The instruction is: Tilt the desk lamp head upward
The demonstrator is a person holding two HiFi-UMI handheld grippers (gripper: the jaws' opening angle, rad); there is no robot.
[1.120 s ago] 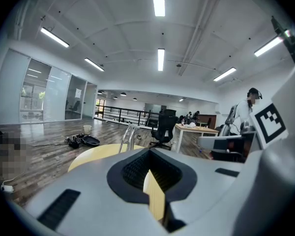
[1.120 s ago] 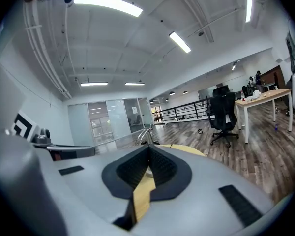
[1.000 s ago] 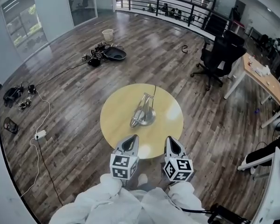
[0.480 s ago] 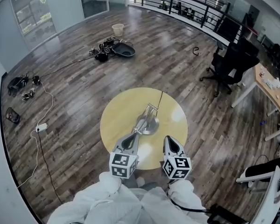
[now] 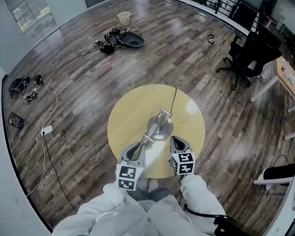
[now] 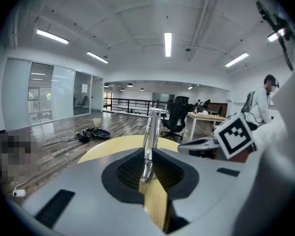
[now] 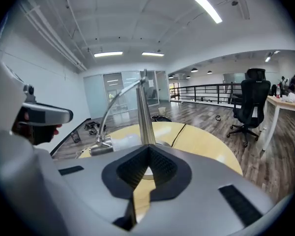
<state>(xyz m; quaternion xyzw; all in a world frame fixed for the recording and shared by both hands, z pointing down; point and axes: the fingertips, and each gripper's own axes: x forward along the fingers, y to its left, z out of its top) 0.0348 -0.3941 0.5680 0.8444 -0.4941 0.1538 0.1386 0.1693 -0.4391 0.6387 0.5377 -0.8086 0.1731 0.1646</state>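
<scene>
— Two grippers hang over the near edge of the round yellow table (image 5: 130,109). Start on the left?

— The left gripper (image 5: 136,147) points at the desk lamp (image 5: 153,130), which stands near the table's middle. Its jaws have just been opening and are a narrow slit apart.

— Anything in them?

— The lamp head (image 6: 145,170) sits end-on right at their mouth. Its silver tip seems to reach in between the pads, but I can't tell whether they touch it.

— And the lamp itself?

— An upright post (image 7: 143,117) on a round base (image 5: 163,132). A curved neck (image 7: 115,100) bends down toward the left gripper, so the head hangs low over the tabletop. A black cord (image 5: 174,96) runs from the base off the far edge.

— The right side?

— The right gripper (image 5: 173,139) is just beside the base, aimed at the post. Its jaws are drawn together with nothing between them. Farther right, a black office chair (image 5: 246,58) stands on the wood floor (image 5: 88,82).
</scene>
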